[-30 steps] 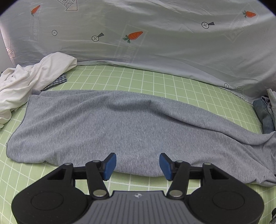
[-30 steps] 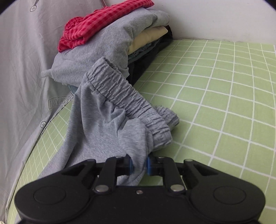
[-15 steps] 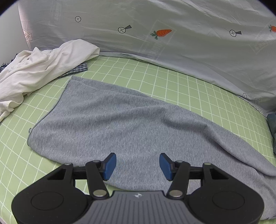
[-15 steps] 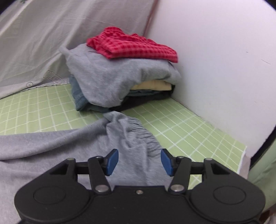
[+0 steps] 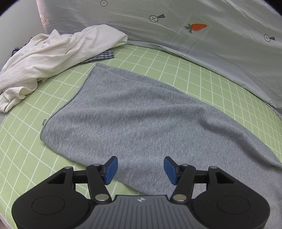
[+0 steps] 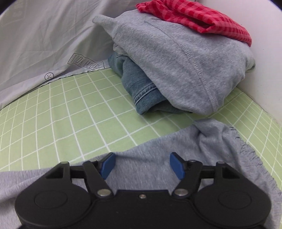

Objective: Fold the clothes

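Note:
Grey sweatpants lie stretched across the green checked sheet, leg hem toward the upper left. My left gripper hovers over their near edge, its jaws opening, nothing pinched between the blue pads. In the right wrist view the elastic waistband end of the grey sweatpants lies loose on the sheet. My right gripper is above that cloth with its jaws opening wide and the pads clear of the fabric.
A crumpled white garment with a checked cloth under it lies at the far left. A stack of folded clothes, grey top, denim, red checked piece, stands against the white wall. A printed grey sheet hangs behind.
My right gripper let go of the waistband, opened wide and swung round toward the stack. My left gripper moved toward the leg end and lower, its jaws a little wider.

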The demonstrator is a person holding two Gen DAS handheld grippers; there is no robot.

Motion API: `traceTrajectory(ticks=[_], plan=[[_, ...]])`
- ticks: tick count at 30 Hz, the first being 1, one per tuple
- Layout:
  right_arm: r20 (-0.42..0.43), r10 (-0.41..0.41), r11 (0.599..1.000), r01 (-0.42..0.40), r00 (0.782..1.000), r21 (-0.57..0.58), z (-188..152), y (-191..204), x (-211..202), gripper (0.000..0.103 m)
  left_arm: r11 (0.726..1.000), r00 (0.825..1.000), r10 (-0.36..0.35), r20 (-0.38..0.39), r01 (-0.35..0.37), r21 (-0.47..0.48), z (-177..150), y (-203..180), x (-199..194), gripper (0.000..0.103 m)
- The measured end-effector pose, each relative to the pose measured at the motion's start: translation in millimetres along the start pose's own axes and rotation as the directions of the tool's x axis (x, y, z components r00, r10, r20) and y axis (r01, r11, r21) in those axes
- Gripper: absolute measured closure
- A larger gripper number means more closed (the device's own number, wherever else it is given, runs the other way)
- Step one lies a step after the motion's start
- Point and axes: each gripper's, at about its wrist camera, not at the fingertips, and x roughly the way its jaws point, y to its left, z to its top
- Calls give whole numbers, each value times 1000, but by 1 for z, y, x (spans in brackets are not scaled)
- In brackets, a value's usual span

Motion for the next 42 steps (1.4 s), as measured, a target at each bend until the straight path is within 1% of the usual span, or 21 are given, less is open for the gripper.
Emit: traceTrajectory(ticks=[1, 3, 9, 12, 16, 17, 18, 20, 23, 25, 28, 30, 32, 33, 35, 36, 37, 38, 39, 40, 42], plan=[[8, -4, 1000, 4, 1000, -8, -1, 2, -4, 17, 1000, 1000, 13, 1, -13, -23, -2, 8, 1, 40], [11, 16, 998, -15, 1000, -53, -9, 9, -19, 7, 997, 999, 38, 2, -37, -71, -5, 25, 4, 37], [-53, 93, 981, -101, 994, -166, -58, 48, -63, 6, 960, 998, 61, -17, -63, -274, -10, 85, 19, 37], [-81, 115, 972, -129, 990, -197, -79, 72, -77, 6, 949, 998, 64, -5, -63, -310, -5, 105, 26, 36], [-95, 127, 960, -147, 987, -237, -96, 100, -95, 6, 949, 999, 54, -2, -51, -311, 7, 121, 35, 38], [-93, 129, 959, -148, 987, -243, -98, 107, -100, 6, 950, 999, 54, -3, -53, -306, 10, 123, 37, 47], [-90, 130, 957, -148, 987, -249, -100, 113, -104, 6, 953, 998, 56, -10, -57, -299, 12, 125, 38, 71], [-86, 133, 954, -151, 987, -258, -104, 126, -113, 6, 961, 998, 55, -27, -60, -268, 17, 126, 39, 103], [-81, 134, 950, -152, 988, -274, -111, 141, -122, 6, 985, 999, 54, -2, -54, -166, 25, 120, 29, 103], [-76, 135, 947, -152, 988, -284, -114, 147, -127, 6, 991, 999, 49, 18, -47, -124, 33, 117, 19, 103], [-76, 141, 950, -157, 987, -271, -119, 149, -134, 6, 992, 997, -26, 78, 36, -122, 50, 116, 7, 103], [-78, 144, 954, -159, 987, -256, -121, 149, -137, 6, 990, 989, -72, 130, 86, -112, 68, 112, 2, 103], [-71, 144, 957, -157, 987, -244, -122, 149, -141, 6, 987, 974, -112, 195, 132, -95, 88, 108, -6, 103], [-63, 144, 958, -155, 988, -241, -122, 149, -143, 6, 982, 961, -140, 237, 165, -88, 99, 105, -14, 103], [-44, 145, 960, -151, 988, -237, -121, 149, -147, 6, 970, 925, -197, 325, 233, -73, 117, 101, -32, 103], [-37, 146, 960, -150, 989, -236, -121, 149, -149, 6, 968, 914, -205, 351, 242, -66, 122, 98, -37, 103], [-37, 147, 959, -152, 988, -237, -122, 149, -150, 6, 970, 909, -199, 367, 237, -60, 126, 95, -39, 103], [-43, 149, 958, -155, 988, -242, -124, 150, -150, 6, 974, 909, -185, 375, 221, -55, 127, 93, -38, 103], [-49, 151, 956, -159, 987, -246, -126, 151, -151, 6, 981, 918, -155, 365, 188, -56, 125, 93, -30, 103], [-55, 153, 955, -162, 987, -250, -128, 152, -151, 6, 986, 937, -121, 328, 151, -67, 120, 96, -17, 102], [-67, 157, 951, -169, 985, -258, -133, 154, -151, 6, 992, 976, -55, 212, 78, -102, 105, 107, 12, 100]])
